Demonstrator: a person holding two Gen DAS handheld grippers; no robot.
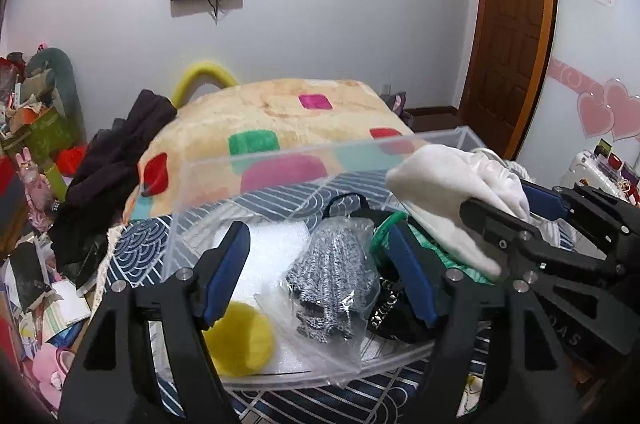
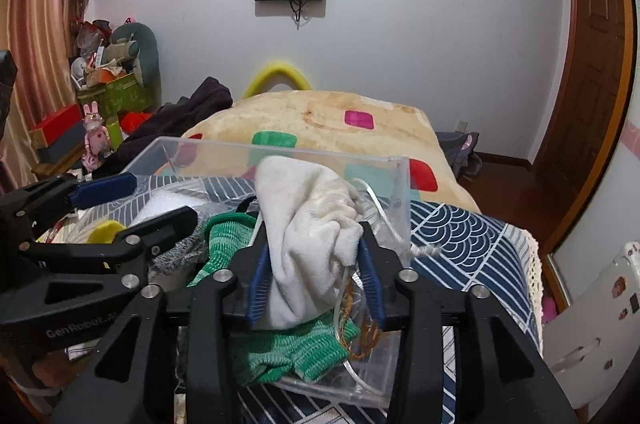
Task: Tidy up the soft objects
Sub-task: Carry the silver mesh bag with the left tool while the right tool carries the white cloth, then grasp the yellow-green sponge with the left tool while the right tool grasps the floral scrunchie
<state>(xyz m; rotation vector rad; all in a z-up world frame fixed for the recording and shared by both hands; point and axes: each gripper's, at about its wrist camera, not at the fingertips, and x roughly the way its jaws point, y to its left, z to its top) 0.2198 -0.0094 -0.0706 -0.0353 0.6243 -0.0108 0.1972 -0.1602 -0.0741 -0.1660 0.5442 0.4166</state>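
Your right gripper point(image 2: 314, 274) has its blue-padded fingers point(image 2: 259, 278) clamped on a white cloth point(image 2: 308, 220), held at centre frame above the clear plastic box point(image 2: 280, 154). Your left gripper point(image 1: 320, 264) has its fingers point(image 1: 224, 268) spread wide and gripping nothing, reaching into that box point(image 1: 256, 160) over a bagged grey speckled item point(image 1: 332, 280). A yellow round sponge point(image 1: 244, 340) lies at lower left inside the box, and a green knitted cloth point(image 2: 280, 352) lies beneath the white one. The box sits on a bed with a navy patterned cover point(image 2: 460, 232), with a beige blanket point(image 2: 320, 120) behind it.
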